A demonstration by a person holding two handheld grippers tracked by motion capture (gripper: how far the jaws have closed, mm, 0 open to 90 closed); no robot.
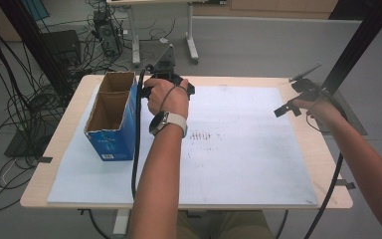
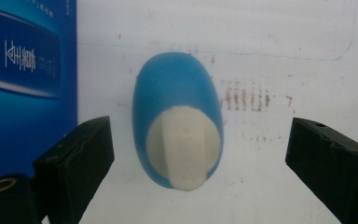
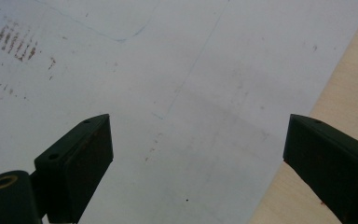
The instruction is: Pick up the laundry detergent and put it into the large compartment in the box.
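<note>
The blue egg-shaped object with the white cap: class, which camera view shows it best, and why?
The left gripper view. The blue egg-shaped object lies on the white mat between the open left gripper, beside the blue box. In the high view the person's left hand covers that spot. The right gripper view looks at bare mat and table edge.

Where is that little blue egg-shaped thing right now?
In the left gripper view, the blue egg-shaped thing lies on the white mat between the open jaws, just right of the blue box.

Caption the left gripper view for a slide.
Open left gripper poised over a blue egg-shaped object with a cream cap, beside a blue box.
</note>
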